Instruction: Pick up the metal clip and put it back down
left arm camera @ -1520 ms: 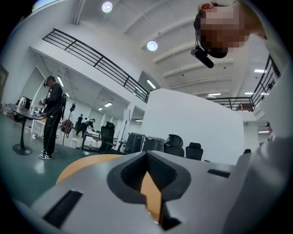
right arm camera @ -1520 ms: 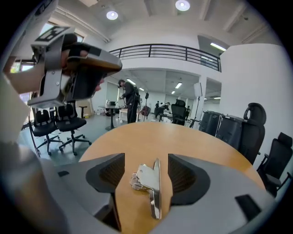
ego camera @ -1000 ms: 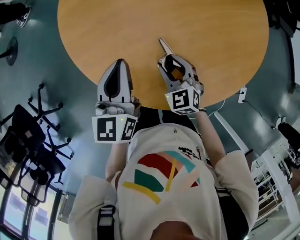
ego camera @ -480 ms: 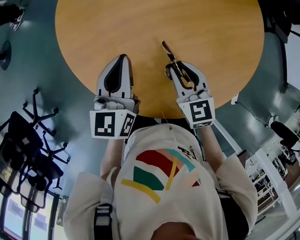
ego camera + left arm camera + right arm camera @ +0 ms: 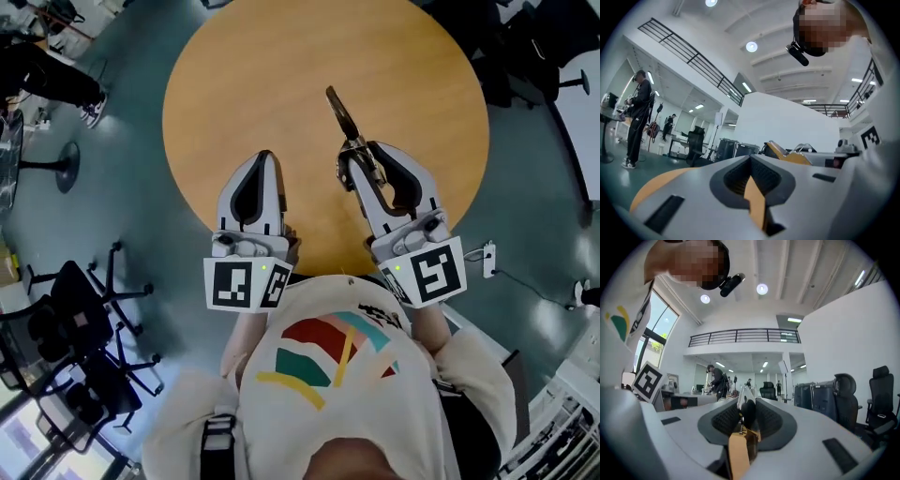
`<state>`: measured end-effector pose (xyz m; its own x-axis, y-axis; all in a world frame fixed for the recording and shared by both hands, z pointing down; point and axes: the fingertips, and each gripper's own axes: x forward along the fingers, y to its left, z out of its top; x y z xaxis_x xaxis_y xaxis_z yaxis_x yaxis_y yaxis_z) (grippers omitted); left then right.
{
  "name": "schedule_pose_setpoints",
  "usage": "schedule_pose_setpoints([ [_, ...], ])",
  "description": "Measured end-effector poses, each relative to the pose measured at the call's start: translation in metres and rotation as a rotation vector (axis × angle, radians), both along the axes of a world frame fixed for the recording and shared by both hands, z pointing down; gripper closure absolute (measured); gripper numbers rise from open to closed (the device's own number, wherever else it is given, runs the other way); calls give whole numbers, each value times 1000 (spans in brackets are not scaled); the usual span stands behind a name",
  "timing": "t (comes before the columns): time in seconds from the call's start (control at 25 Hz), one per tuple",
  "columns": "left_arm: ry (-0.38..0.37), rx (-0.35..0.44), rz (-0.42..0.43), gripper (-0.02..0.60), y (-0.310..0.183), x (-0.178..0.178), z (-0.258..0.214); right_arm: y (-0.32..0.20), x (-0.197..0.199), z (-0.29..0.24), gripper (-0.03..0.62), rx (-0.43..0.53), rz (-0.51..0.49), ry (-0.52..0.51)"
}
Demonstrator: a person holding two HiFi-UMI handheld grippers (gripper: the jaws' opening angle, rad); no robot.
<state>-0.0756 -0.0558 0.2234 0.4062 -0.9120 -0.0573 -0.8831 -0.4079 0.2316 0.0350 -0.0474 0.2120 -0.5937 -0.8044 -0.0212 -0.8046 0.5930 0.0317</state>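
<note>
The metal clip (image 5: 343,115) is a slim silver and dark piece that sticks out forward from my right gripper (image 5: 355,152), above the round wooden table (image 5: 422,103). My right gripper is shut on the clip's near end. In the right gripper view the clip (image 5: 744,398) sits pinched between the ribbed pads at the tip of that gripper (image 5: 746,403). My left gripper (image 5: 265,157) hovers over the table's near left part, shut and holding nothing. In its own view the left gripper (image 5: 751,157) has its jaws together.
Black office chairs (image 5: 80,323) stand on the grey floor at the left. A person (image 5: 56,80) stands at the far left, past the table. A white cable and plug (image 5: 486,259) lie on the floor at the right, and a dark chair (image 5: 881,394) shows at the right.
My right gripper has closed on the clip and raised it off the table. Both grippers now sit higher and closer to the camera, and the table looks smaller.
</note>
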Motion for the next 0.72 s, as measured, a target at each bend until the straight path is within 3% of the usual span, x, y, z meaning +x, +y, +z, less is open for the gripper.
schedule_pose_setpoints([
  [0.2, -70, 142, 25, 538, 32, 46, -58, 36, 43, -67, 487, 154, 9, -82],
  [0.36, -58, 240, 50, 537, 49, 61, -87, 56, 62, -96, 487, 249, 12, -133],
  [0.52, -44, 245, 74, 538, 56, 75, -91, 70, 74, -105, 487, 282, 3, -141],
  [0.72, -29, 279, 44, 537, 63, 63, -103, 72, 69, -114, 487, 297, -13, -146],
])
